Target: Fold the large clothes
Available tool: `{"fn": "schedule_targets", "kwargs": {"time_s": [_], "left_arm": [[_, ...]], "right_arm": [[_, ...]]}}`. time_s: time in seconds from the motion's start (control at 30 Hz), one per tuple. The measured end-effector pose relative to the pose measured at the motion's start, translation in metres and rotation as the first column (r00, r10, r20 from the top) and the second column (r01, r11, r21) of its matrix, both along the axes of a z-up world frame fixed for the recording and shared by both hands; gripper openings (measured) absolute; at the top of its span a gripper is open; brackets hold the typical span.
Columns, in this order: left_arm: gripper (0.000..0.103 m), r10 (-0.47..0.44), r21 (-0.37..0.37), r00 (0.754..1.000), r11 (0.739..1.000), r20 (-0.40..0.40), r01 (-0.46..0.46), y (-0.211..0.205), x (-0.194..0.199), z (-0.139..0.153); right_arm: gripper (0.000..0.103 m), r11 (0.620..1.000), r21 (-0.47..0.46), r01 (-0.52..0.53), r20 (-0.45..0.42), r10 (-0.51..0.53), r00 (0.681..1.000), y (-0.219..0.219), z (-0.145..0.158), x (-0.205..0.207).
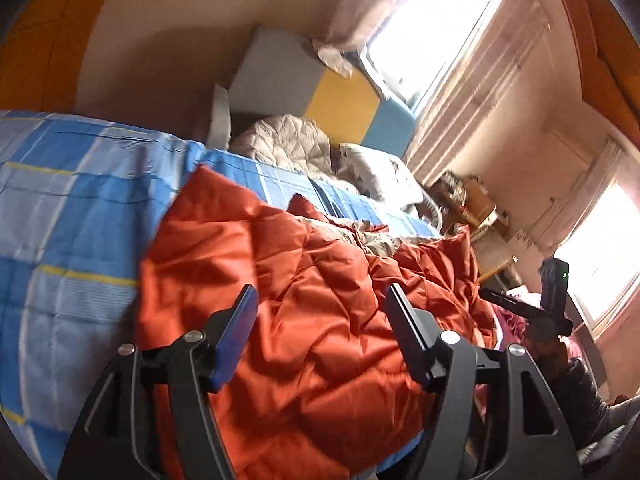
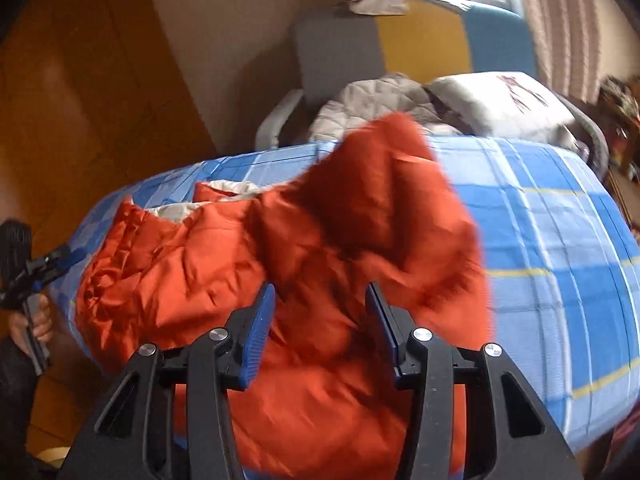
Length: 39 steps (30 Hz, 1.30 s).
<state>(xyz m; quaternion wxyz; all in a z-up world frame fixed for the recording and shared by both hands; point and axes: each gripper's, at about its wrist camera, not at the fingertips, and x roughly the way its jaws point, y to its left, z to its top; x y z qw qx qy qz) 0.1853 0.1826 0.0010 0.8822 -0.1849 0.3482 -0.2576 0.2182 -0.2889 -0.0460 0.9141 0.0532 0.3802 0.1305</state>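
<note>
Orange puffer jacket [image 1: 304,280] lies crumpled on bed w/ blue plaid cover [image 1: 72,208], near the front edge; pale lining shows at its collar end. In right wrist view the jacket [image 2: 320,240] has one part raised and blurred above the cover [image 2: 560,240].

Left gripper [image 1: 322,312] — jaws spread wide, nothing pinched; jacket fabric seen behind the gap, pads not pressing it. Right gripper [image 2: 320,316] — jaws apart too, narrower gap, nothing clamped; orange fabric just beyond fingertips, contact can't be told.

Each gripper shows in the other's view: right one at far right edge of left view, left one at far left of right view, gripped by a hand [image 2: 38,326].

Background: grey quilted bedding [image 1: 284,140] and pillow [image 2: 500,100] at far end of bed, headboard [image 1: 344,100] w/ grey, yellow, blue panels. Bright window [image 1: 424,28] w/ curtain [image 1: 500,80] beside it.
</note>
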Motion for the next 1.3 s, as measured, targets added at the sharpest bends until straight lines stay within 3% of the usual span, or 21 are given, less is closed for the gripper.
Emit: {"fn": "schedule_targets", "kwargs": {"time_s": [0.17, 0.27, 0.37, 0.4, 0.43, 0.53, 0.77, 0.97, 1.0, 1.07, 1.1, 1.17, 1.3], "left_arm": [[0.072, -0.006, 0.039, 0.998, 0.999, -0.059, 0.009, -0.025, 0.033, -0.011], [0.066, -0.024, 0.07, 0.995, 0.997, -0.094, 0.031, -0.037, 0.049, -0.019], [0.027, -0.044, 0.153, 0.992, 0.986, -0.114, 0.061, -0.054, 0.056, -0.026], [0.007, -0.046, 0.178, 0.992, 0.982, -0.118, 0.067, -0.058, 0.058, -0.029], [0.0, -0.045, 0.193, 0.992, 0.979, -0.12, 0.067, -0.06, 0.058, -0.03], [0.0, -0.04, 0.186, 0.995, 0.981, -0.087, 0.055, -0.06, 0.053, -0.028], [0.0, 0.042, 0.129, 0.999, 0.991, 0.026, -0.045, -0.043, 0.04, -0.001], [0.0, 0.036, 0.124, 0.999, 0.992, 0.023, -0.038, -0.041, 0.042, 0.01], [0.001, 0.033, 0.13, 0.999, 0.991, 0.011, -0.034, -0.042, 0.043, 0.009], [0.041, 0.047, 0.134, 0.999, 0.99, -0.014, -0.045, -0.039, 0.041, 0.005], [0.076, 0.054, 0.119, 0.998, 0.992, -0.022, -0.051, -0.037, 0.041, 0.002], [0.078, 0.044, 0.122, 0.998, 0.992, -0.049, -0.038, -0.038, 0.042, -0.003], [0.078, -0.018, 0.208, 0.995, 0.977, -0.101, 0.039, -0.059, 0.05, -0.017]], "right_arm": [[0.047, 0.997, -0.068, 0.022, 0.007, -0.022, 1.0, 0.027, -0.006, 0.034], [0.036, 0.996, -0.089, 0.028, -0.014, -0.029, 0.999, 0.034, -0.012, 0.051], [0.019, 0.992, -0.121, 0.021, -0.045, -0.026, 0.999, 0.04, -0.022, 0.062], [0.014, 0.991, -0.132, 0.017, -0.051, -0.024, 0.998, 0.042, -0.025, 0.063], [0.008, 0.99, -0.143, 0.014, -0.054, -0.022, 0.998, 0.045, -0.027, 0.065], [0.001, 0.984, -0.179, -0.001, -0.034, -0.005, 0.999, 0.049, -0.025, 0.062], [0.001, 0.987, -0.162, 0.011, 0.03, -0.006, 1.0, 0.042, -0.006, 0.049], [0.001, 0.987, -0.161, 0.024, 0.06, -0.014, 0.998, 0.043, 0.004, 0.046], [0.001, 0.986, -0.163, 0.024, 0.058, -0.015, 0.998, 0.043, 0.003, 0.047], [0.001, 0.986, -0.168, 0.024, 0.048, -0.016, 0.999, 0.043, -0.001, 0.049], [0.001, 0.986, -0.167, 0.024, 0.041, -0.018, 0.999, 0.043, -0.004, 0.05], [0.001, 0.986, -0.165, 0.023, 0.028, -0.019, 0.999, 0.043, -0.008, 0.051], [0.001, 0.987, -0.162, 0.022, 0.016, -0.02, 1.0, 0.045, -0.013, 0.055]]}}
